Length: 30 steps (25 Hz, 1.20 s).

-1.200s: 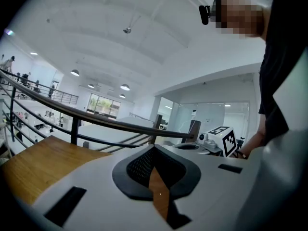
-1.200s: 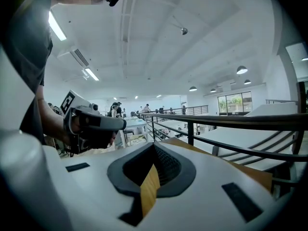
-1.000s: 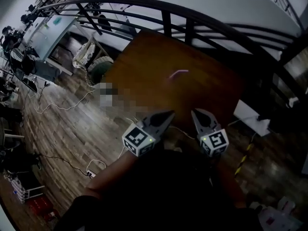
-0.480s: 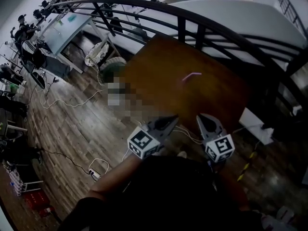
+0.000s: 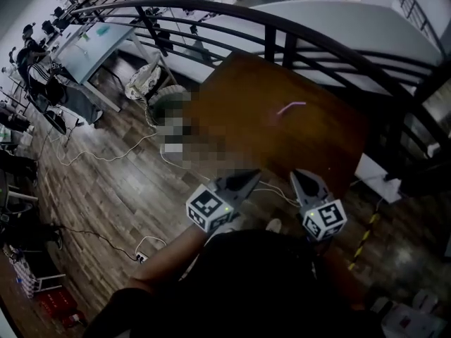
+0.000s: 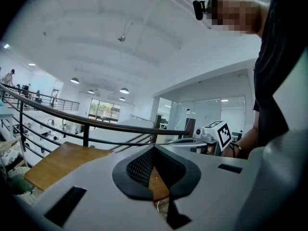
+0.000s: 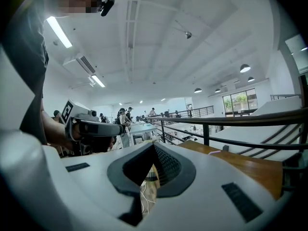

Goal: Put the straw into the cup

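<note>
A thin pink straw (image 5: 290,107) lies on the brown wooden table (image 5: 239,111) in the head view, well beyond both grippers. Its pink end (image 7: 215,152) also shows on the table (image 7: 245,167) in the right gripper view. No cup shows in any view. My left gripper (image 5: 251,175) and right gripper (image 5: 298,176) hang side by side at the table's near edge, close to my body. Both are shut with nothing between the jaws. In the left gripper view the gripper (image 6: 154,147) points over the table (image 6: 57,160); the right gripper (image 7: 154,145) is likewise shut.
A black curved railing (image 5: 282,30) runs behind and around the table. A white box (image 5: 378,177) and a yellow-black striped strip (image 5: 366,231) lie on the wood floor at right. White cables (image 5: 106,150) trail across the floor at left.
The head view has swung, so the table and straw sit further right in the picture. Both grippers stay shut and close to my body, slightly lower in view.
</note>
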{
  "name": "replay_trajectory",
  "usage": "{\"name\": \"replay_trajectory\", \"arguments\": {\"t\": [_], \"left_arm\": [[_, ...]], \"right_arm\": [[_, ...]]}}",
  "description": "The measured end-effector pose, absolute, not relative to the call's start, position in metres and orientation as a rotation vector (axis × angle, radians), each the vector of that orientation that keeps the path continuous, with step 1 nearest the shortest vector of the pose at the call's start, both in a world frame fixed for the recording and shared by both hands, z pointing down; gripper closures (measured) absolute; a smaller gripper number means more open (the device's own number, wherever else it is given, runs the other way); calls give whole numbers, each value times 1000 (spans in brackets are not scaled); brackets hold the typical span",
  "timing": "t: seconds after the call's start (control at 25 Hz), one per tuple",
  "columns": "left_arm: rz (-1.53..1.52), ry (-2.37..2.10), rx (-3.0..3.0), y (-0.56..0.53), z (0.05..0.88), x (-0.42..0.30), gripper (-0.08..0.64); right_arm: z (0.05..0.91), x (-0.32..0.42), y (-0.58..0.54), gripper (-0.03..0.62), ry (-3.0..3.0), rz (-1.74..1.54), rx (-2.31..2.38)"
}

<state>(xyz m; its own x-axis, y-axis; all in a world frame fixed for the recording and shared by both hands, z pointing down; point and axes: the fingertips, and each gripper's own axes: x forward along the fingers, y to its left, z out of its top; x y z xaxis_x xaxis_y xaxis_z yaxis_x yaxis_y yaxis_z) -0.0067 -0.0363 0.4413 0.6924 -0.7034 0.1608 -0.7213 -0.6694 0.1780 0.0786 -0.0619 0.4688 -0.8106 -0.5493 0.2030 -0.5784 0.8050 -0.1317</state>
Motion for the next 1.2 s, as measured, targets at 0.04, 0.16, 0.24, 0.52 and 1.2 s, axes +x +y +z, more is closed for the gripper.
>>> {"name": "replay_trajectory", "arguments": {"t": [0.04,0.16,0.24,0.52,1.2], "left_arm": [[118,-1136,2680,-30,442,-11,554],[109,-1121,2683,-11,443,-26,554],[103,-1112,2674,3,445,-37,554],[103,-1090,2672,48,450,-81,554],[74,-975,2724,115,455,-106,554]], "right_arm": [[467,74,-55,581,-2834,275,895],[464,60,-36,581,-2831,262,912],[462,48,-23,581,-2830,263,915],[460,10,20,581,-2828,242,944],[454,6,94,581,-2770,232,998]]}}
